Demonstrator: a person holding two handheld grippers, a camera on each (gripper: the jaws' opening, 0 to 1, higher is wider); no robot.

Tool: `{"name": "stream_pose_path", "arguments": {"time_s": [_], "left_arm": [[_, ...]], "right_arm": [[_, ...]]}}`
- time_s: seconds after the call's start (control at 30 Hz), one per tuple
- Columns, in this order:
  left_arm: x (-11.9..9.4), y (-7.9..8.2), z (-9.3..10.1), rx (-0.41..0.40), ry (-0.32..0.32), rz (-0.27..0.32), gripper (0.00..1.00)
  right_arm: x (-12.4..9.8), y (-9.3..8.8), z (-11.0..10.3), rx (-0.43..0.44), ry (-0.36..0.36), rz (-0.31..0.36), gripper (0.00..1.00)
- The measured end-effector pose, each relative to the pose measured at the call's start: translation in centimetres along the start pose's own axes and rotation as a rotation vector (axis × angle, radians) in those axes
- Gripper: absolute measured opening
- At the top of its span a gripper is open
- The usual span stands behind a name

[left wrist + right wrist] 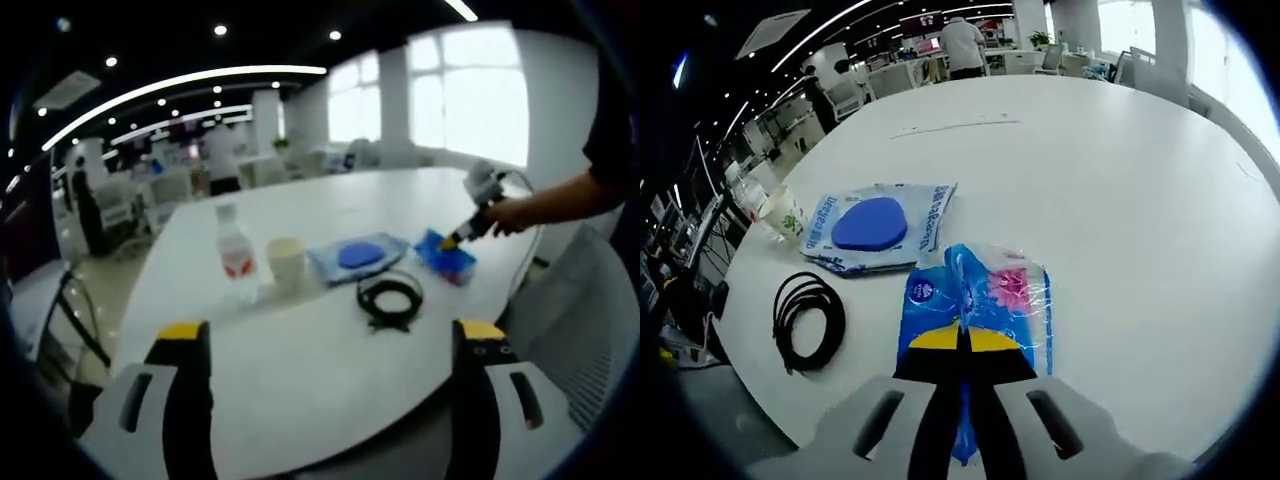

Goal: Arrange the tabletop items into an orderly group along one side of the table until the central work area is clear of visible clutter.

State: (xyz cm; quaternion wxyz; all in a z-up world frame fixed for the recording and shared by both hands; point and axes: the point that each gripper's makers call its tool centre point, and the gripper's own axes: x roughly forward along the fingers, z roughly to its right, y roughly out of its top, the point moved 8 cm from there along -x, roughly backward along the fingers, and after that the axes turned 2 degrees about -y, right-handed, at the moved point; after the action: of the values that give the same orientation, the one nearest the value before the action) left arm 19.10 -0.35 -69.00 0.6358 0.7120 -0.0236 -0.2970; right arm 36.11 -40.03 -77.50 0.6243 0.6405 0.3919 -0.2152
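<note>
Right tool (962,345) is pinching the blue tissue pack (975,300) near the surface (1120,160) edge; left tool (330,335) is hovering open, empty; next, probably sliding it beside the pouch (875,225).

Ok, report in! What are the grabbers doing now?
Right gripper shut on blue packet. Left gripper open, above table. Cable beside packet.
</note>
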Motion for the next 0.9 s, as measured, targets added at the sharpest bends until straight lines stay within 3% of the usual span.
{"name": "stream_pose_path", "arguments": {"time_s": [0.17, 0.3, 0.47, 0.57, 0.8, 0.9], "left_arm": [[0.0, -0.1, 0.0, -0.001, -0.005, -0.002, 0.97], [0.1, -0.1, 0.0, -0.001, -0.008, -0.003, 0.97], [0.1, -0.2, 0.0, -0.001, -0.013, -0.007, 0.97], [0.1, -0.2, 0.1, 0.000, -0.015, -0.012, 0.96], [0.1, -0.1, 0.1, 0.002, -0.021, -0.014, 0.96], [0.1, -0.1, 0.1, 0.002, -0.021, -0.013, 0.96]], "right_arm": [[-1.2, 1.0, -0.2, -0.028, 0.032, -0.008, 0.00], [-1.7, 1.5, -0.8, -0.066, 0.098, -0.062, 0.00], [-2.6, 3.1, -1.3, -0.187, 0.143, -0.078, 0.00], [-2.8, 4.0, -1.9, -0.287, 0.227, -0.078, 0.00], [-3.5, 5.3, -3.4, -0.555, 0.286, -0.101, 0.00], [-3.7, 5.8, -3.6, -0.622, 0.294, -0.112, 0.00]]}}
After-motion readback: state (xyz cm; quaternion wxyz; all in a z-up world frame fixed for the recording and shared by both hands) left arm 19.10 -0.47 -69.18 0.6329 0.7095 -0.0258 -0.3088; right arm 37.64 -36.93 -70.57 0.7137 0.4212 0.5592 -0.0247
